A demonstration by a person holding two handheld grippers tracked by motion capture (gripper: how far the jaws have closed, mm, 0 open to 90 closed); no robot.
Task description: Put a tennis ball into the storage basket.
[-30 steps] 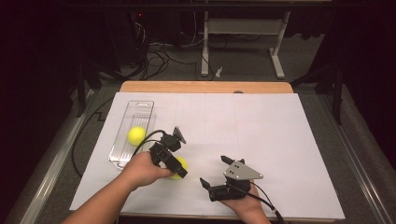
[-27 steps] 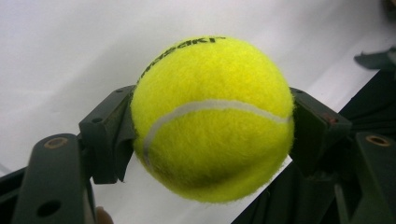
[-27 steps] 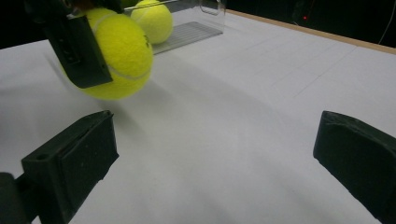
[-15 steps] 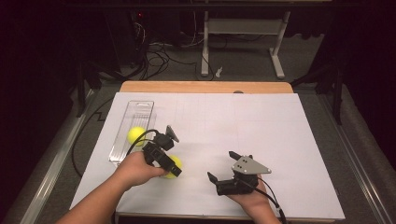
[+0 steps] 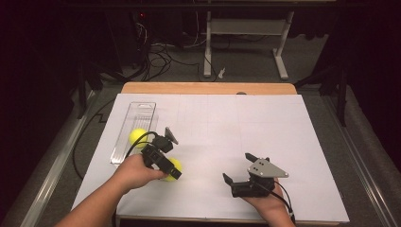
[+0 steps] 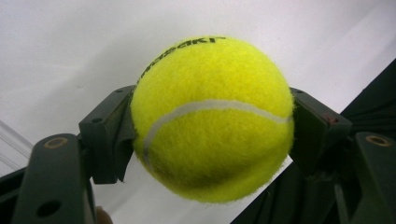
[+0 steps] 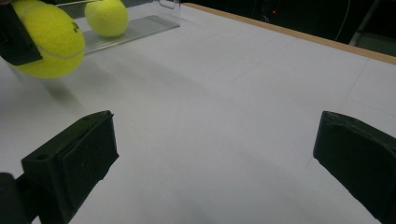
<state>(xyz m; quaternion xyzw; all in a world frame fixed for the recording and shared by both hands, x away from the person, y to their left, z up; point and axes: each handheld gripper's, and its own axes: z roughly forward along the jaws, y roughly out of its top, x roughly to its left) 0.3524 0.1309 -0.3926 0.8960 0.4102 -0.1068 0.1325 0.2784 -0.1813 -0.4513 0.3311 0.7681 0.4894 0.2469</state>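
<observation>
My left gripper clamps a ball, its print legible in its own view. My right gripper, jaws apart, points left over the sheet.

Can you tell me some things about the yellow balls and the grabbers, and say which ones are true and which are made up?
1. The left hand-held gripper squeezes a yellow tennis ball between its jaws. True.
2. The right hand-held gripper holds a ball too. False: its jaws stand wide apart with nothing between them.
3. A second tennis ball lies in the clear plastic tray. True.
4. The clear tray sits at the right side of the table. False: in the high view it lies at the left, near the left hand-held gripper.
5. The table is covered with a white sheet. True.
</observation>
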